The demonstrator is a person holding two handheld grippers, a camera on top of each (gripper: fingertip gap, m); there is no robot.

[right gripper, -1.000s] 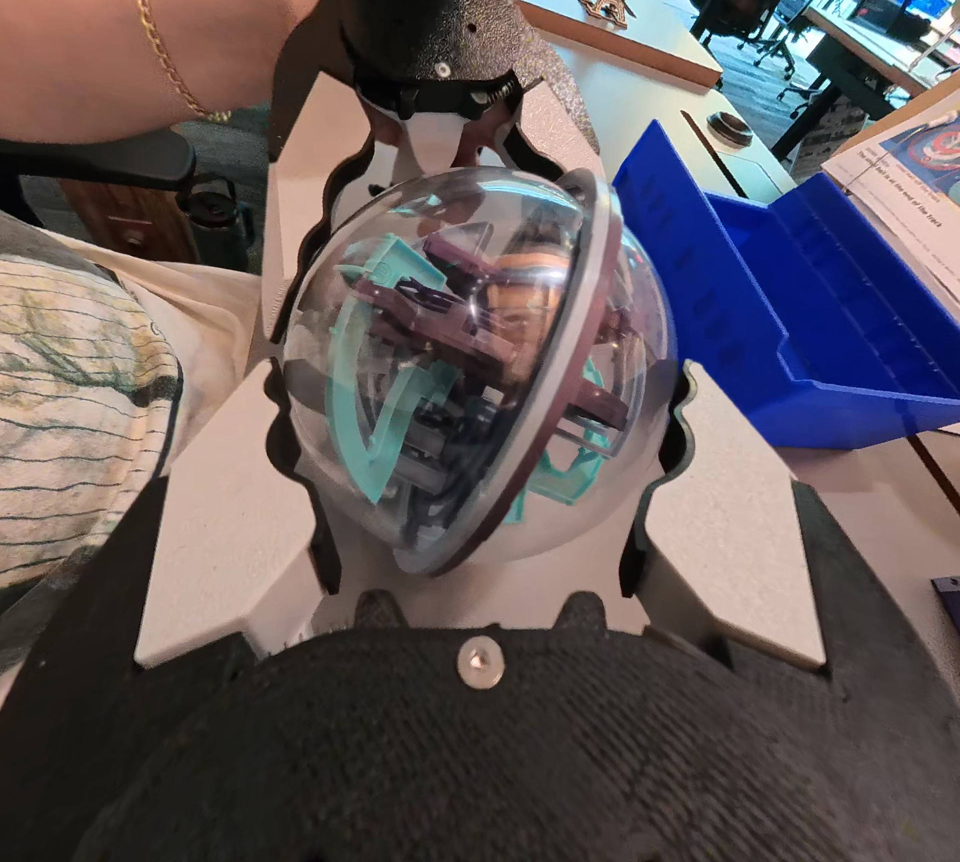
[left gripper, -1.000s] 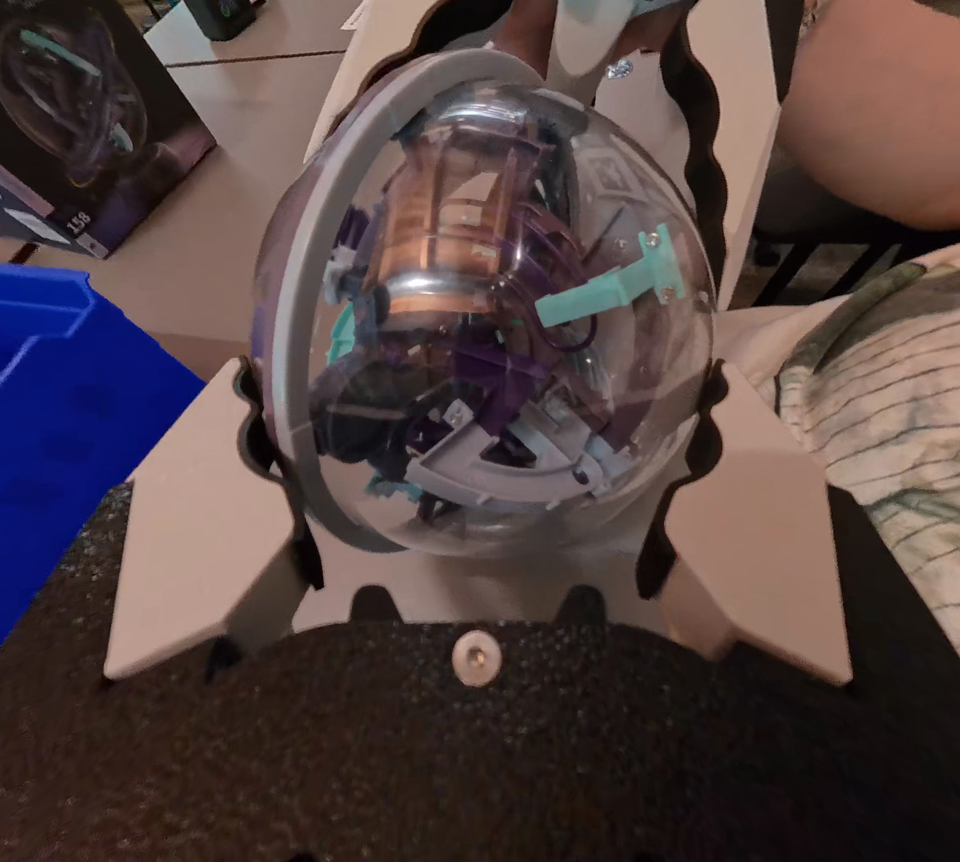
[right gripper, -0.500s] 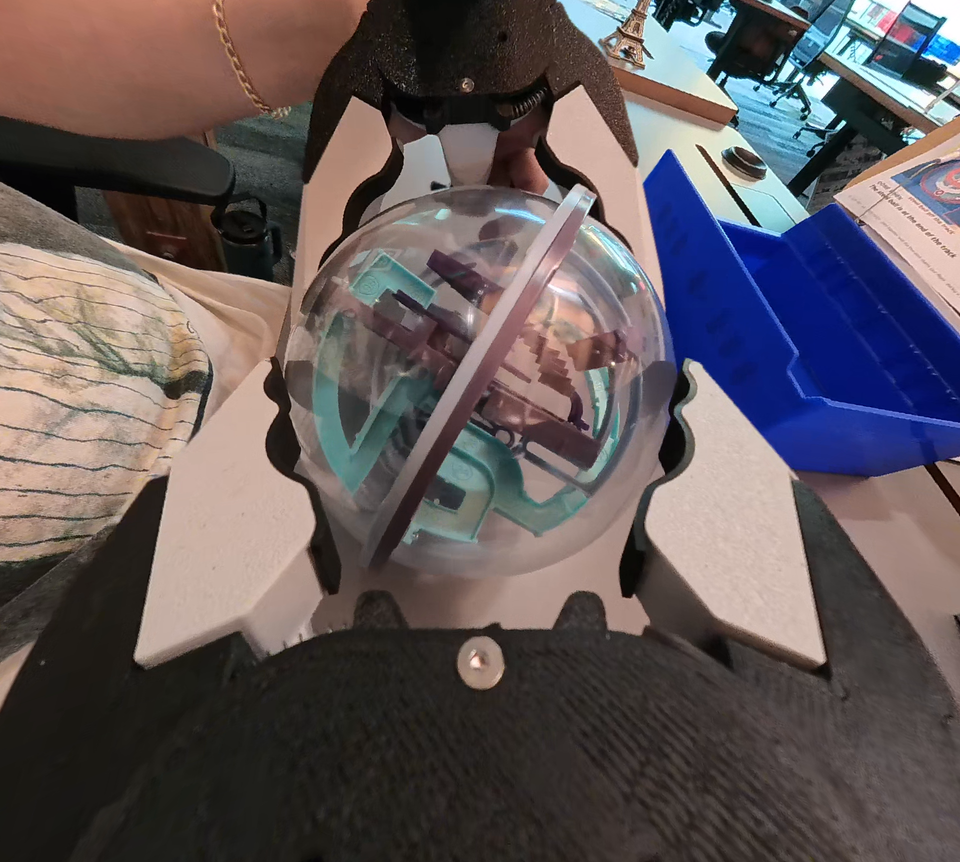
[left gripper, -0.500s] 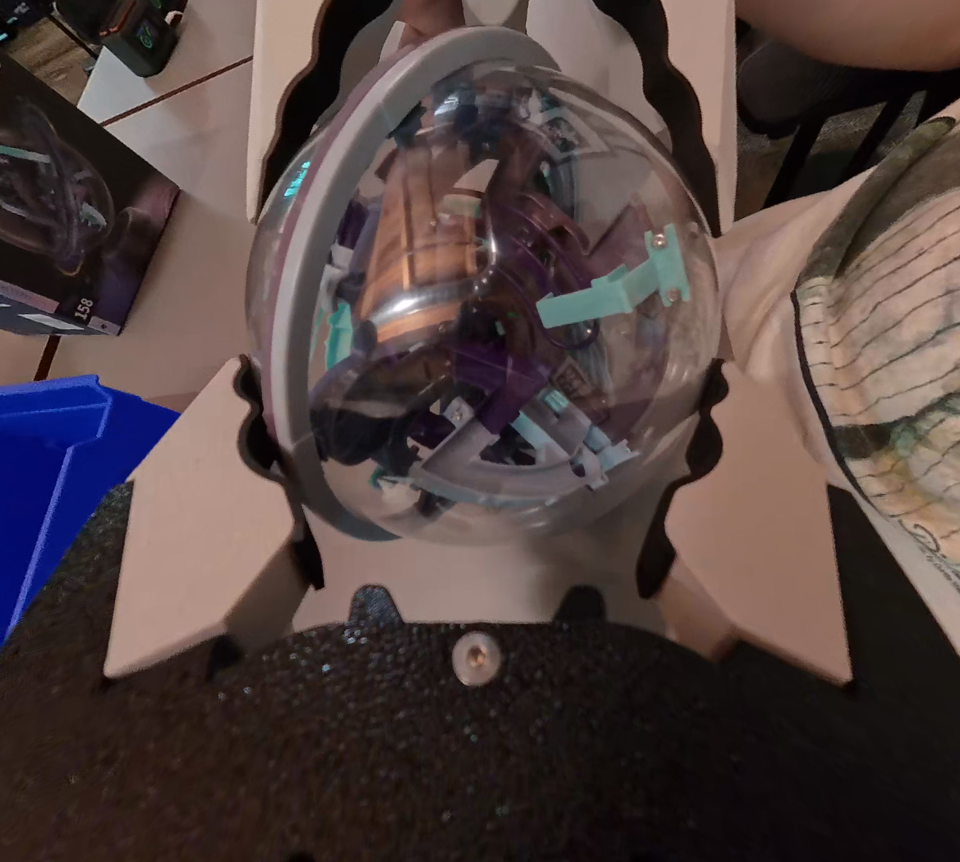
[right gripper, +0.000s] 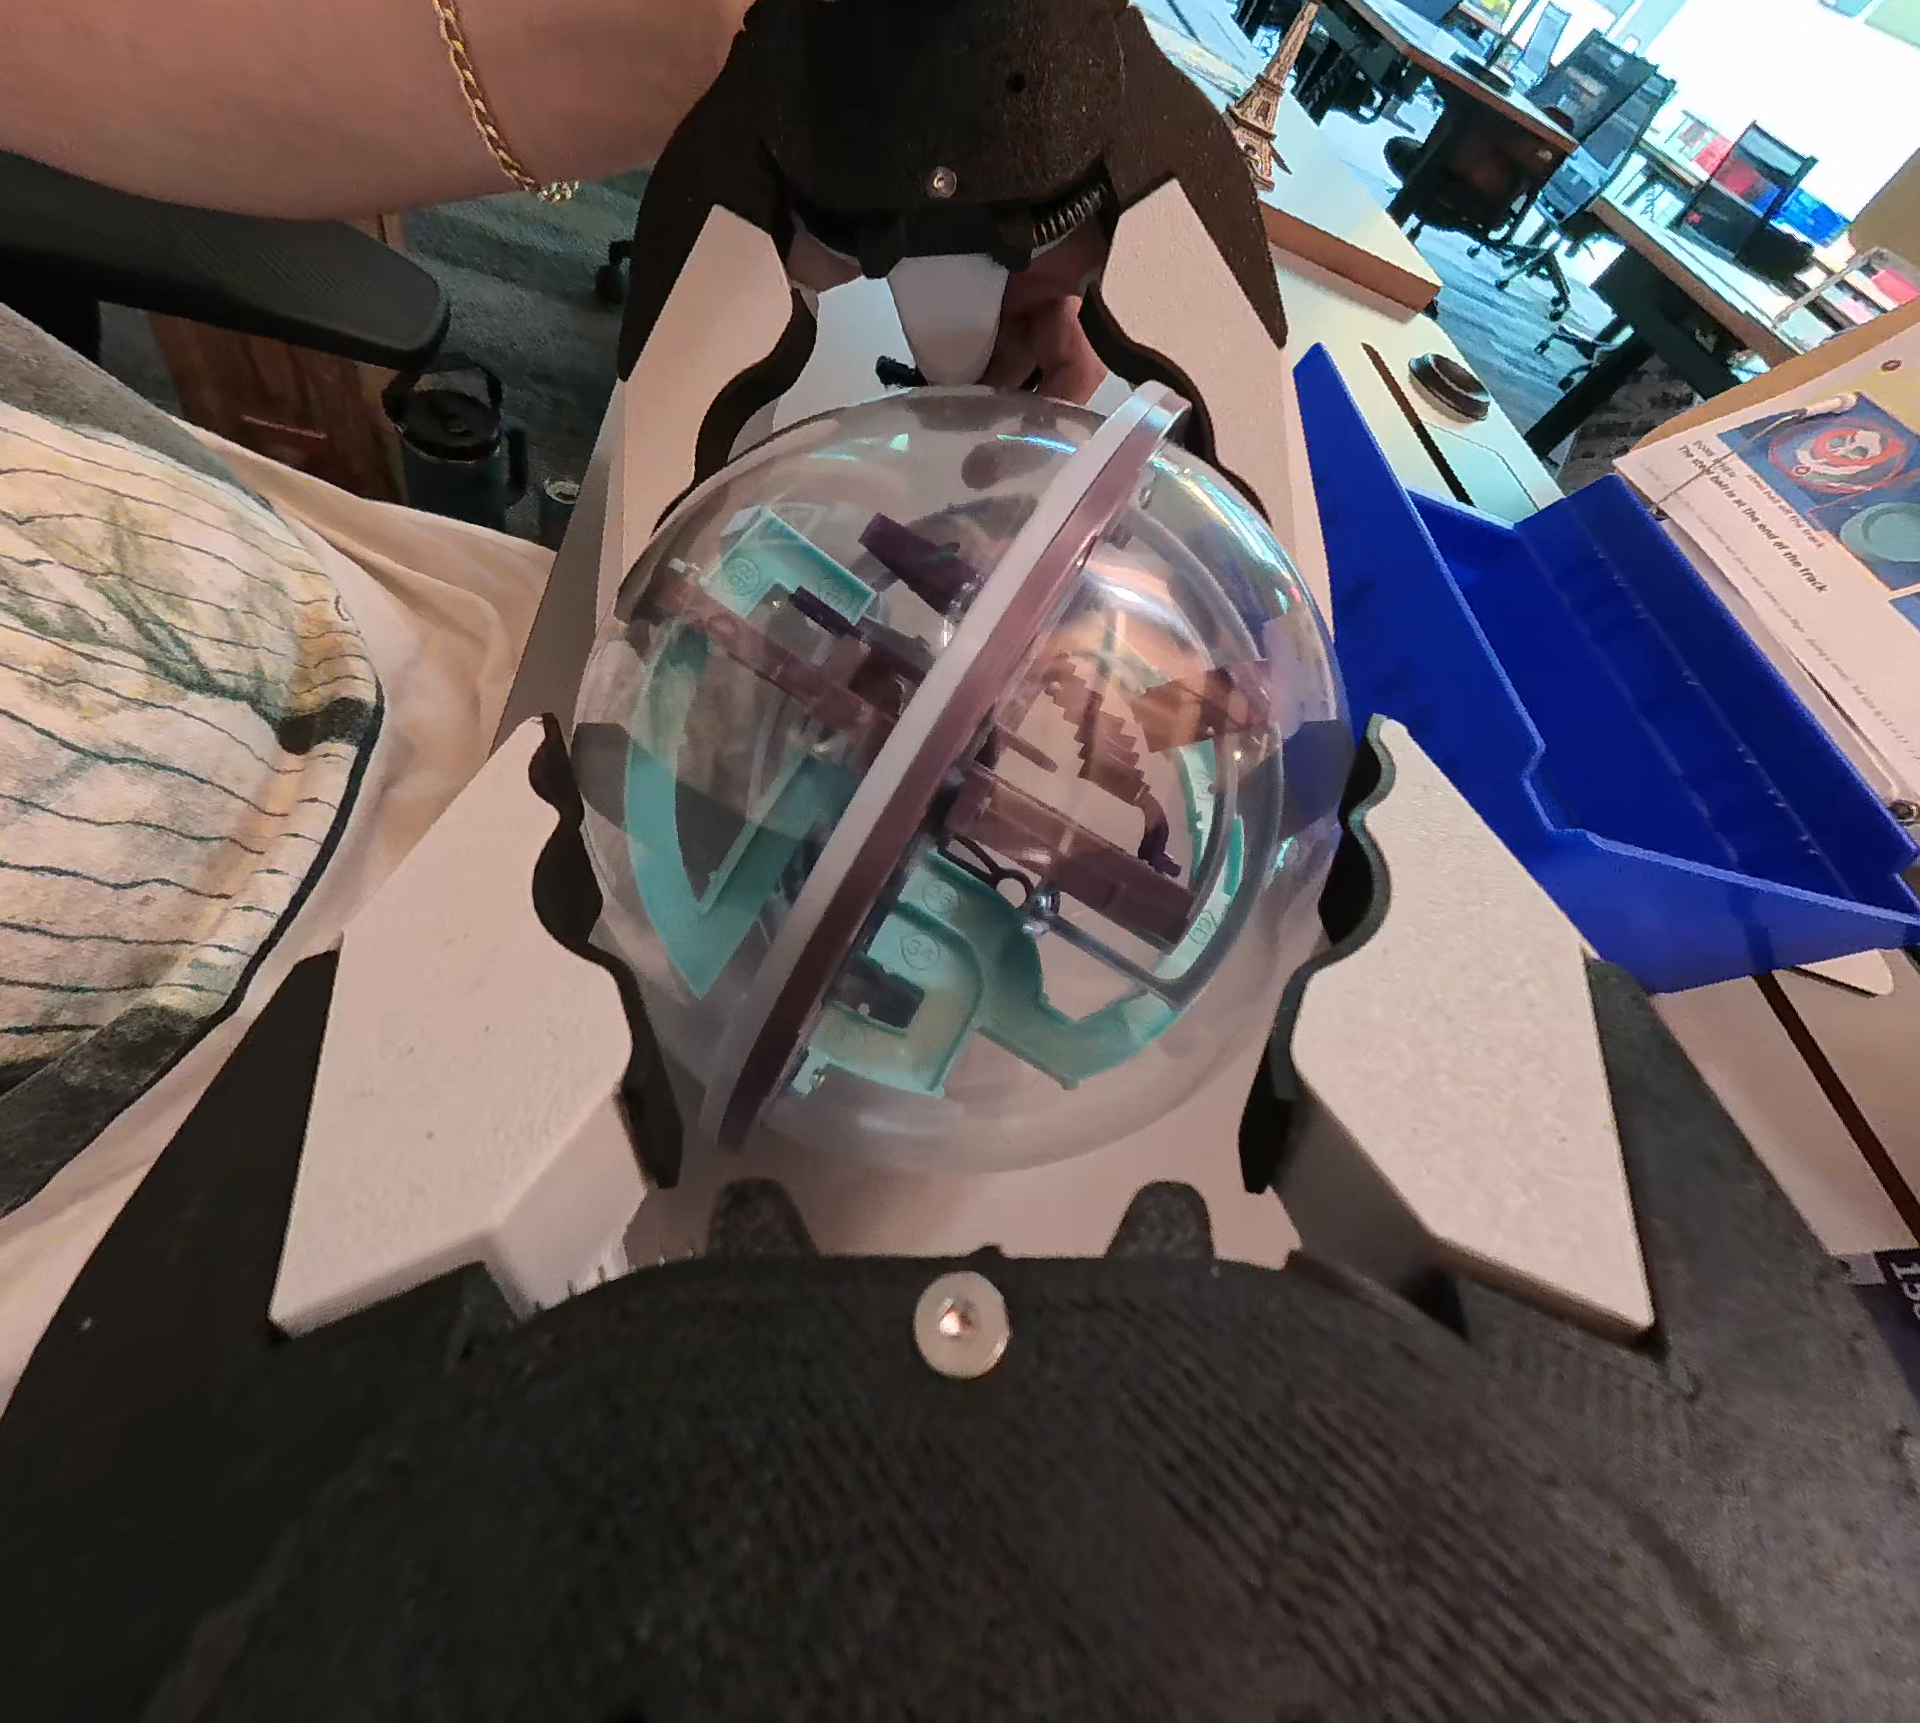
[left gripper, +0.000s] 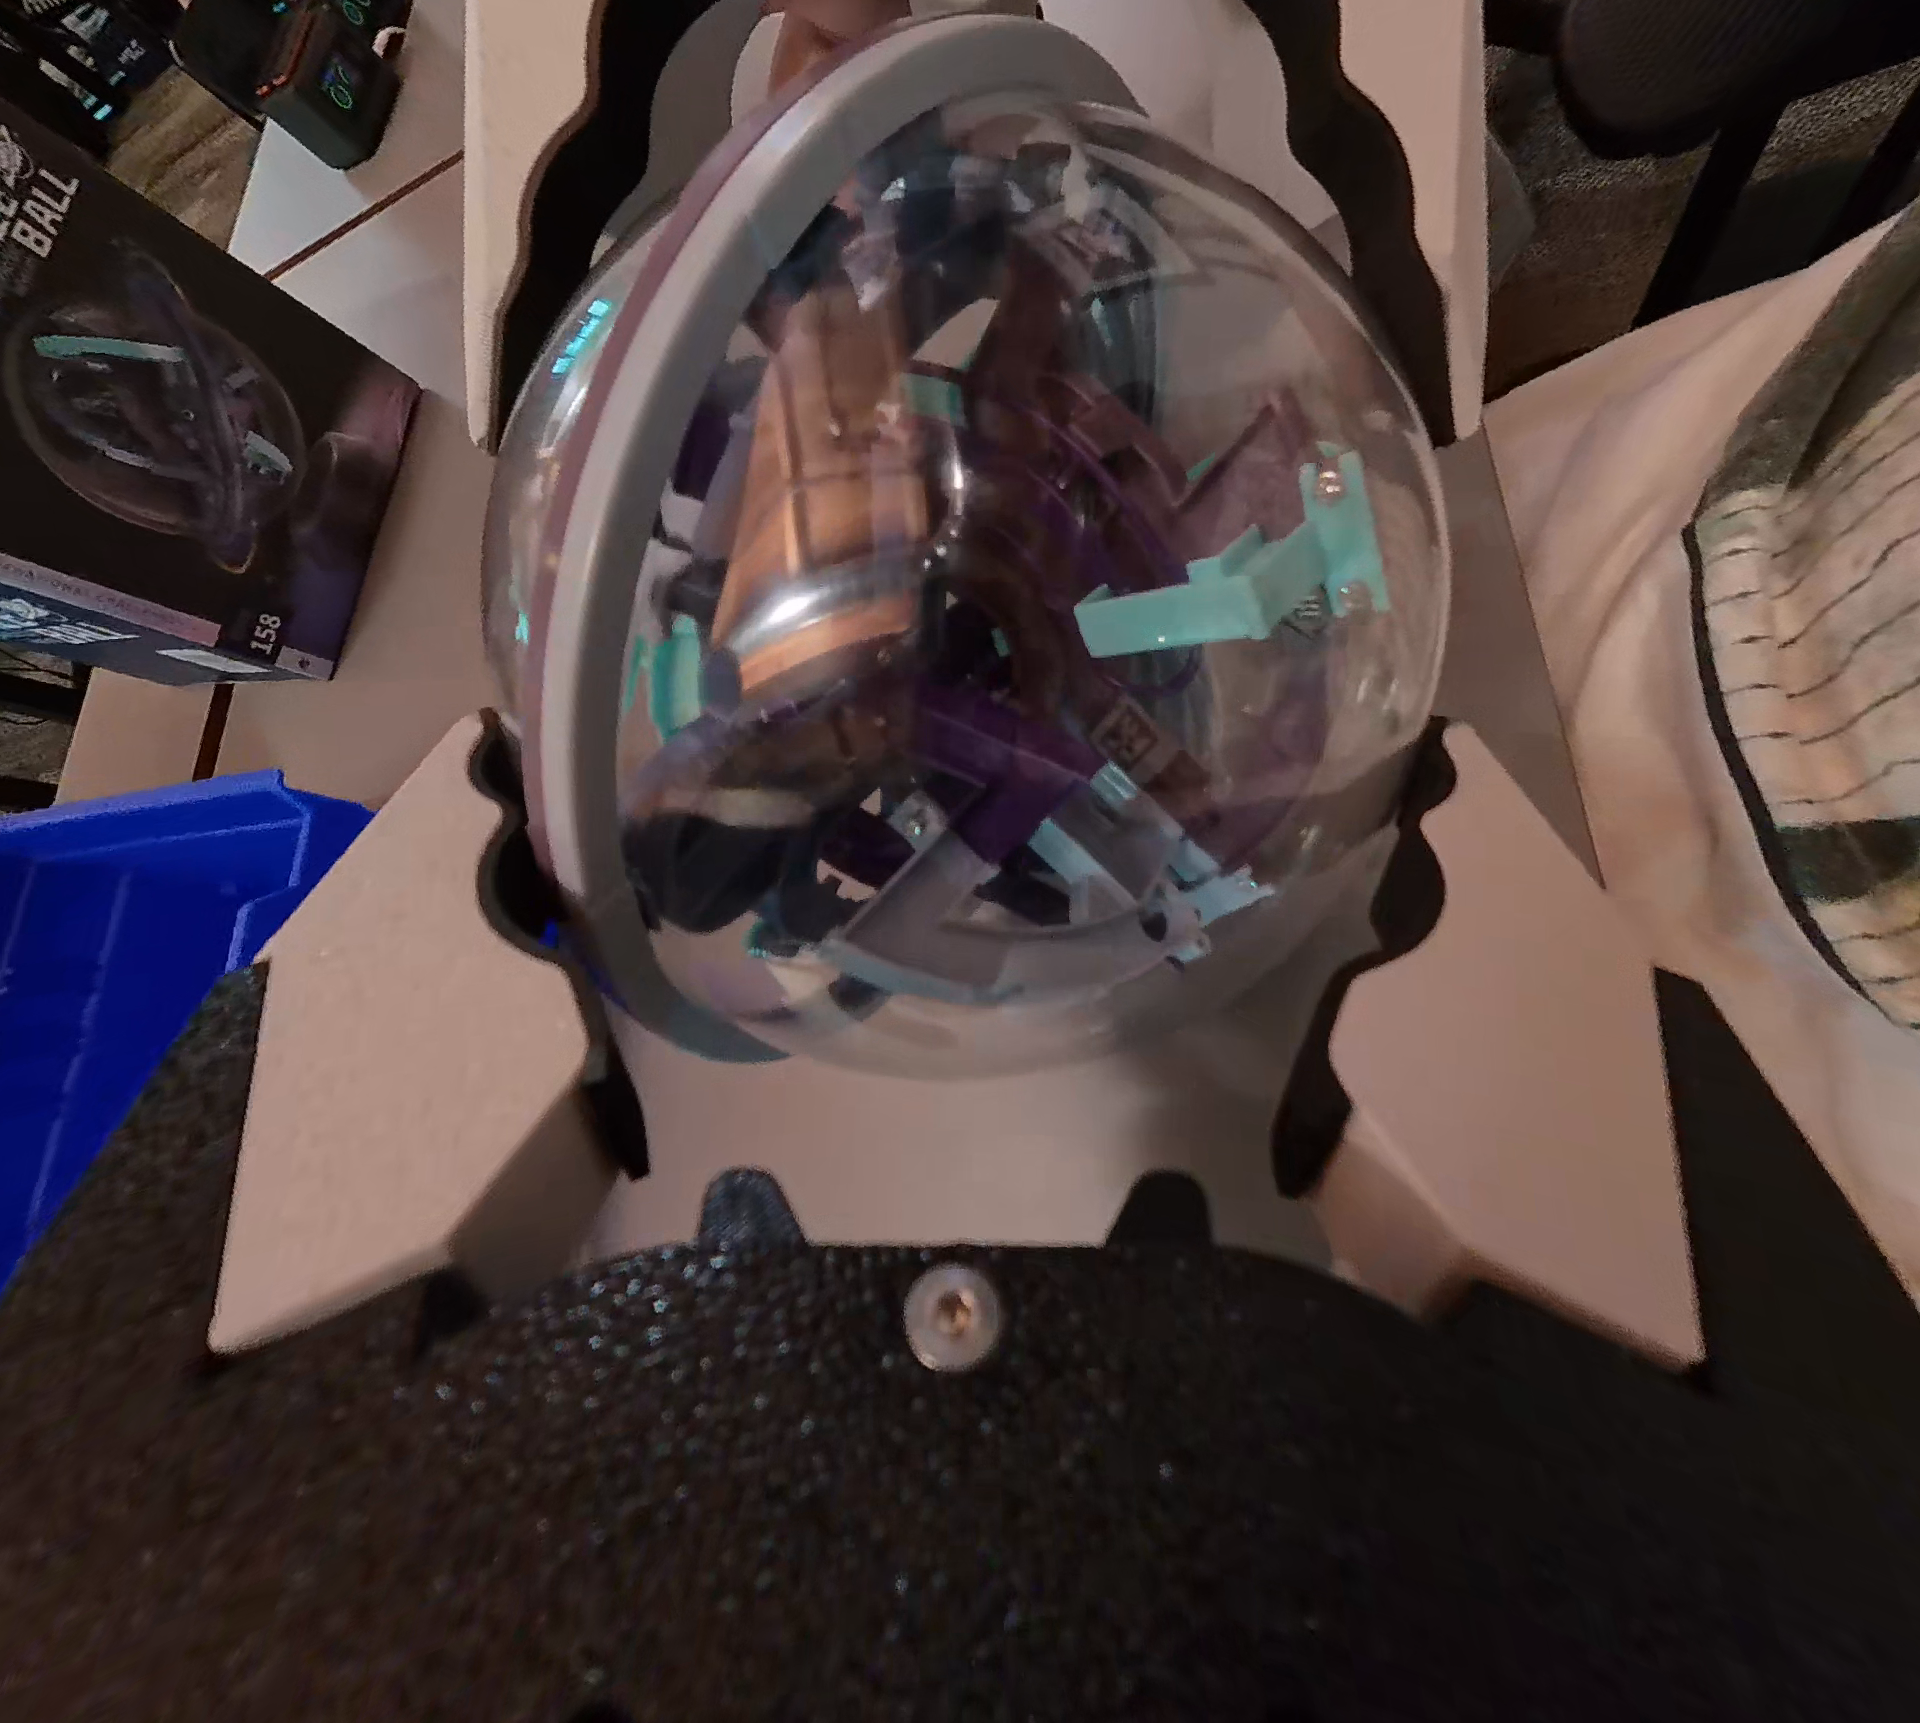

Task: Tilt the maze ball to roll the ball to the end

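The maze ball point(left gripper: 966, 551) is a clear sphere with a grey ring and teal, purple and brown tracks inside. It is held in the air between both grippers, which face each other. My left gripper point(left gripper: 961, 738) is shut on the ball, its white fingers point(left gripper: 416, 998) pressing on both sides. My right gripper point(right gripper: 961, 738) is shut on the same ball point(right gripper: 956, 811) from the opposite side. The ring runs diagonally across the sphere in the right wrist view. A small shiny spot point(right gripper: 1032, 897) lies by the teal track; I cannot tell if it is the steel ball.
A blue bin point(right gripper: 1610, 738) stands on the table beside the ball, and also shows in the left wrist view point(left gripper: 104, 946). The dark game box point(left gripper: 156, 478) lies behind it. A printed sheet point(right gripper: 1787, 530) lies past the bin. The person's lap point(right gripper: 156, 686) is on the other side.
Both grippers have turned the ball together. In the right wrist view the ring swung from the right edge to a diagonal across the middle, showing more teal track. The grip is unchanged.
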